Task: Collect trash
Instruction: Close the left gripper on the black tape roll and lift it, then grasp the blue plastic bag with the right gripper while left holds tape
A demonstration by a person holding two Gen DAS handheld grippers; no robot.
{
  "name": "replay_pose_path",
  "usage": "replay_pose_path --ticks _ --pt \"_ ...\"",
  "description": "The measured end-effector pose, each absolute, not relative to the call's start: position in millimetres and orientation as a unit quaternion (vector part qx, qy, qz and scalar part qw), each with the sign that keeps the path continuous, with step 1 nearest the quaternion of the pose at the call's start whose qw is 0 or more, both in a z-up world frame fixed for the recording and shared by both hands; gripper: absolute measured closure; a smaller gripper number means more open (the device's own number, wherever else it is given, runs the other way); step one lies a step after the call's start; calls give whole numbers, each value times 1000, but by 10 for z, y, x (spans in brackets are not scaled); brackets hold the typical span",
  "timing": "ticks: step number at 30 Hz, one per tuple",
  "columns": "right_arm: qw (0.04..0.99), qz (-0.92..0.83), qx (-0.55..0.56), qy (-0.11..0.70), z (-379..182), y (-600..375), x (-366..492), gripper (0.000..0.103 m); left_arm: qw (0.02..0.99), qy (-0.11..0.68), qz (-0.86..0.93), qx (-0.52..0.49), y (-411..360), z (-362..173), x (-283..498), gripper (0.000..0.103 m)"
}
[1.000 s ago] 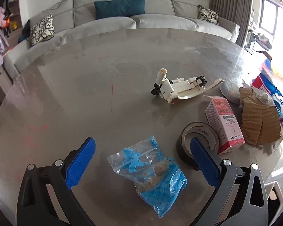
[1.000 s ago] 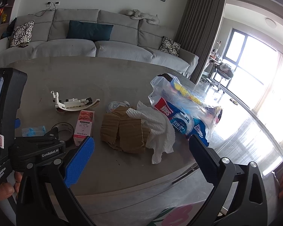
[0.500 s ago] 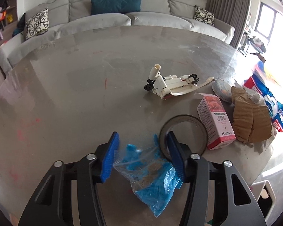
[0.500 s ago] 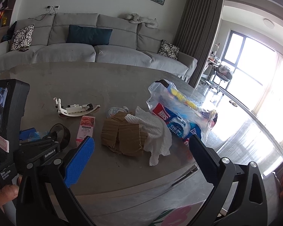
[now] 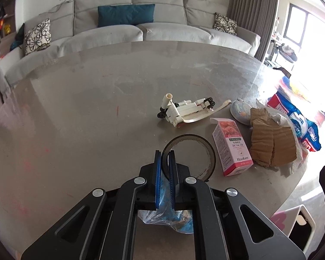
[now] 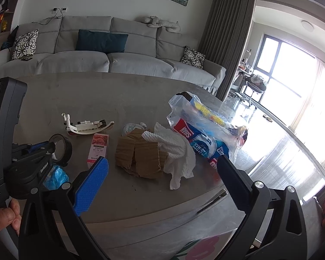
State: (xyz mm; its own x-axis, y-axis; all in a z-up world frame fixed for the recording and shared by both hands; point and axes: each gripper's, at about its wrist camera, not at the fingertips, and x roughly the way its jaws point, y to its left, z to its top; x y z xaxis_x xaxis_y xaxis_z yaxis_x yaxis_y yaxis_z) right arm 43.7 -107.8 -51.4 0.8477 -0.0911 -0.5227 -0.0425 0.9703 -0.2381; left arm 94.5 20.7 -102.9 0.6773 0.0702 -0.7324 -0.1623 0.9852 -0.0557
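My left gripper [image 5: 164,158] is shut on a clear plastic bag of blue scraps [image 5: 169,216], which hangs below the jaws; the bag [image 6: 55,176] also shows in the right wrist view under the left gripper [image 6: 39,148]. My right gripper [image 6: 162,171] is open and empty, held over the table's near edge. On the table lie a tape roll [image 5: 190,153], a pink carton [image 5: 231,147], torn cardboard [image 5: 270,143], a white paper towel [image 6: 173,151] and a plastic bag of packaged goods [image 6: 203,134].
A white toy boat model [image 5: 188,110] lies mid-table [image 5: 86,119]. A small round pale object [image 5: 240,111] sits behind the cardboard. A white bin [image 5: 296,221] stands on the floor off the right table edge. A grey sofa [image 5: 140,32] lies beyond the table.
My left gripper has closed from wide open onto the blue-scrap bag and lifted it slightly. My right gripper stays open and has barely moved.
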Motion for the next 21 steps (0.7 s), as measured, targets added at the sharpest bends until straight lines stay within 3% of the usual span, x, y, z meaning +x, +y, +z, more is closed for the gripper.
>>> replay_pose_path --ticks 21 --pt "957 -3 -115 268 -418 -1025 348 3 943 324 71 -27 333 -374 704 95"
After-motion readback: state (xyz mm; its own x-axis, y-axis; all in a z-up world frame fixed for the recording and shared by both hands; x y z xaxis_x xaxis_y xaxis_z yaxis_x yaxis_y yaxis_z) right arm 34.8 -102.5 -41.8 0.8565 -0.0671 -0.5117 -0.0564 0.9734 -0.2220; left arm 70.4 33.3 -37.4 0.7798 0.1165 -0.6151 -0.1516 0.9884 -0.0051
